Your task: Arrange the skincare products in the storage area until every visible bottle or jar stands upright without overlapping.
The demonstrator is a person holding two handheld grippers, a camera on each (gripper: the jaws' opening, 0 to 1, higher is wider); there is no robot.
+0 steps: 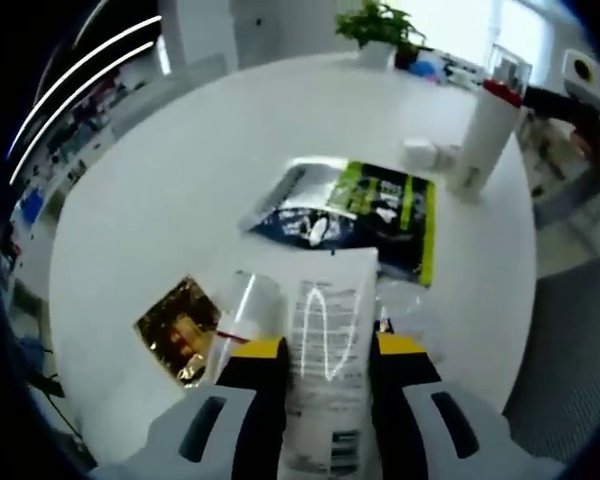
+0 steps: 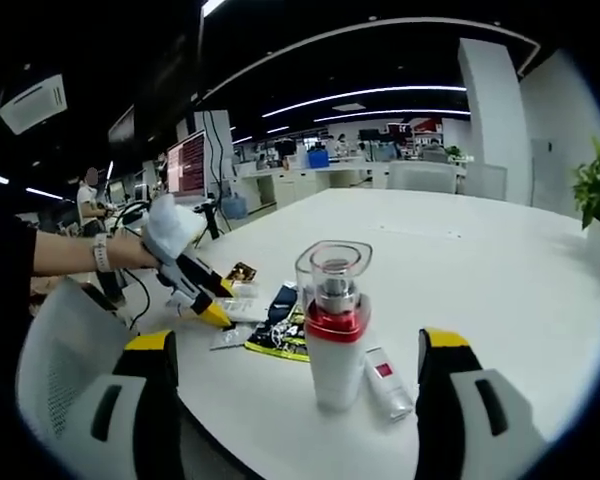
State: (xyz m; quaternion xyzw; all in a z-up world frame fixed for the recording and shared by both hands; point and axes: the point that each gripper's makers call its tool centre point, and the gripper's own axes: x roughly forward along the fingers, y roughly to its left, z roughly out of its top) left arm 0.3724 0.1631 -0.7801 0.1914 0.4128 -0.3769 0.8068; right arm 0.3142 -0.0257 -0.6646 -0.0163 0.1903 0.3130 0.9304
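White tube (image 1: 325, 350) lies clamped lengthwise in left gripper (image 1: 327, 350); right gripper (image 2: 295, 355) gapes around upright bottle (image 2: 334, 325) near table (image 2: 480, 260) edge

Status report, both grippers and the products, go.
Left gripper shut on white tube above table. Right gripper open, jaws framing upright spray bottle. Small tube lying beside it; sachets flat ahead.

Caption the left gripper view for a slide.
Left tool shut on a white sachet above the table, with more packets and an upright bottle beyond.
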